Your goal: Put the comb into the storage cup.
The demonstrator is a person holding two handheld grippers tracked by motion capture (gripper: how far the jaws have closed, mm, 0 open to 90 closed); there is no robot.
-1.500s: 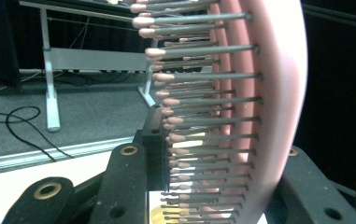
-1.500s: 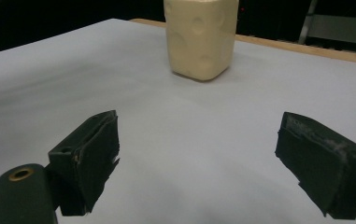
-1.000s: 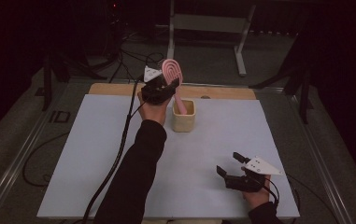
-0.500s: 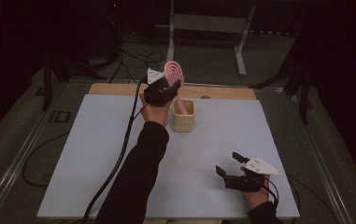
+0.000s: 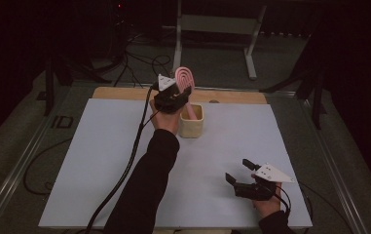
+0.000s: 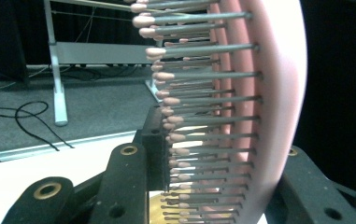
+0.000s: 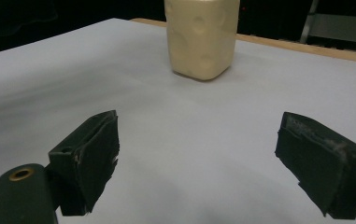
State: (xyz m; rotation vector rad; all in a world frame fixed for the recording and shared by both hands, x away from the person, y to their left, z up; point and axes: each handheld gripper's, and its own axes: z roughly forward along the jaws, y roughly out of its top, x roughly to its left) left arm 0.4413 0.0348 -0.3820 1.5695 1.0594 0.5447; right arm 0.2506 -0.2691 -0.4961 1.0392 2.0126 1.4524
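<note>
A pink hairbrush [image 5: 185, 78] stands tilted, head up, with its handle end reaching down into a cream cup [image 5: 193, 127] at the table's back middle. My left gripper [image 5: 174, 99] is shut on the brush just above the cup. In the left gripper view the black jaws clamp the brush [image 6: 274, 93] on both sides, and its pink-tipped bristles point left across my left gripper [image 6: 227, 156]. My right gripper [image 5: 239, 170] rests open and empty near the front right. From there its own view looks past my right gripper [image 7: 199, 154] toward the cup [image 7: 202, 37].
The white table top [image 5: 100, 161] stretches wide on the left and in the middle. A wooden strip [image 5: 231, 96] runs along its back edge. Behind the table a metal stand [image 5: 212, 23] and loose cables [image 5: 139, 61] lie on the floor. The left gripper's cable [image 5: 129, 161] trails across the table.
My left gripper has shifted slightly right and down with the brush, over the cup. The right gripper has stayed in place.
</note>
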